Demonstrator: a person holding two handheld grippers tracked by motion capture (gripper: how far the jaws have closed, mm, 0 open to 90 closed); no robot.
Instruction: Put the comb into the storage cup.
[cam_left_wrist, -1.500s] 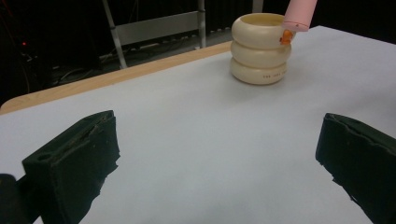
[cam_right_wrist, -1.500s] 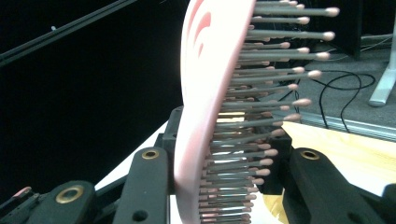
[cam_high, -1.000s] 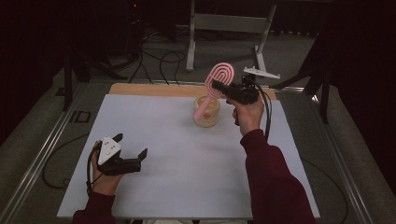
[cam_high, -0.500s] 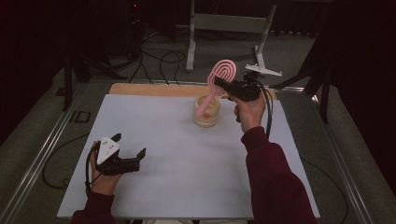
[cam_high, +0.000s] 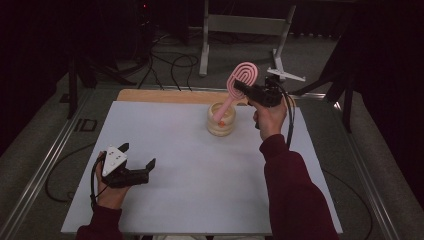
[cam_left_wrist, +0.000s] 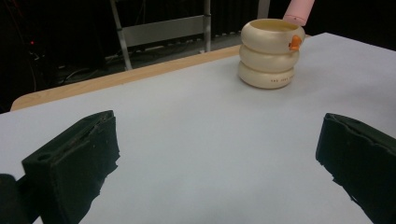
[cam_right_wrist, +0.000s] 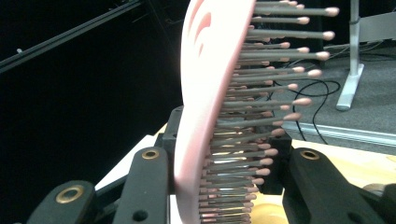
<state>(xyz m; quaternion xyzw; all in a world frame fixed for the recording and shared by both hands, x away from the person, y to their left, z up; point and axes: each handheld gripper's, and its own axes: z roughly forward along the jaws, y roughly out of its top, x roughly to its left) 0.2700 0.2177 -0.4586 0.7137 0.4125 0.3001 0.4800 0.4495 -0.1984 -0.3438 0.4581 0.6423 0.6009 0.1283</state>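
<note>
A pink hairbrush (cam_high: 242, 77) is held up at the table's far side, with my right gripper (cam_high: 240, 86) shut on its head just below the oval. In the right gripper view the brush (cam_right_wrist: 205, 93) stands edge-on between the jaws, bristles pointing right, gripper (cam_right_wrist: 224, 186). Its handle (cam_left_wrist: 299, 9) slants down to the far rim of a cream ringed cup (cam_high: 221, 122); whether its tip is inside I cannot tell. The cup (cam_left_wrist: 268, 56) carries a small orange mark. My left gripper (cam_high: 137, 155) rests open on the white table near its front left, nothing between its jaws (cam_left_wrist: 215, 144).
The white tabletop (cam_high: 190, 175) has a wooden strip (cam_high: 160, 96) along its far edge. Behind the table are a metal stand (cam_high: 245, 25) and cables on the floor. Metal rails run along both sides of the table.
The right gripper and the brush have shifted only slightly. The left hand and gripper have stayed where they were.
</note>
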